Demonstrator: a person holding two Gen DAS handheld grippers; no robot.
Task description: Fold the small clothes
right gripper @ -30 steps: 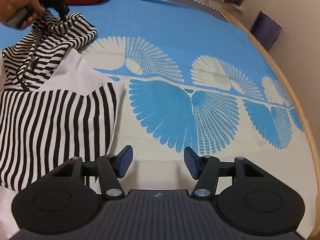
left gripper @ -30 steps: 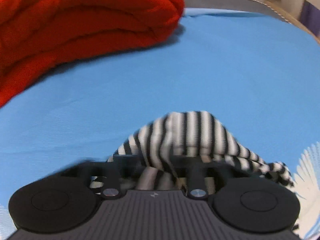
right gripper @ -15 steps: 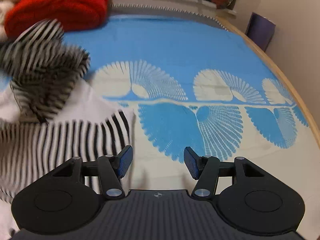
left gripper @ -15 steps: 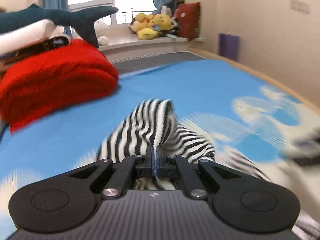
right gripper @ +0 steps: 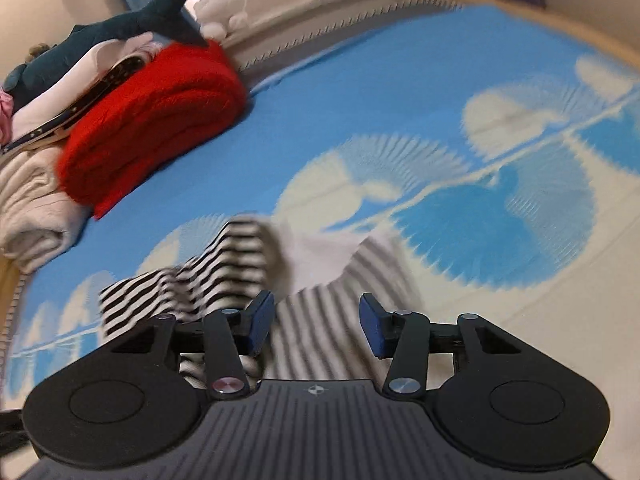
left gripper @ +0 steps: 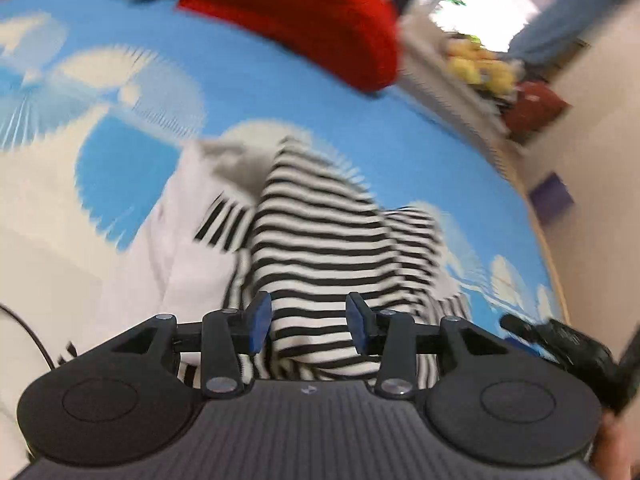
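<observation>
Left wrist view: the left gripper hangs over the striped top, its fingers opening with the cloth lying below the gap, not pinched by the pads. The top sits bunched on the blue bed, a striped flap folded over a white inner panel, with the red blanket well beyond it. At the right edge, the other tool and a bit of hand show. Everything is blurred, so seams and edges are hard to read. Right wrist view: the right gripper points down at the same top, its fingers closing, striped fabric beneath them but not yet clamped. A sleeve-like piece trails left, rumpled; the white lining shows at the middle. To do this fold well, I judge the left should let the flap settle flat before withdrawing, and the right should take a clean hem edge rather than a bunch, then smooth outward so that the layers line up. The knit looks soft and likely to slip.
</observation>
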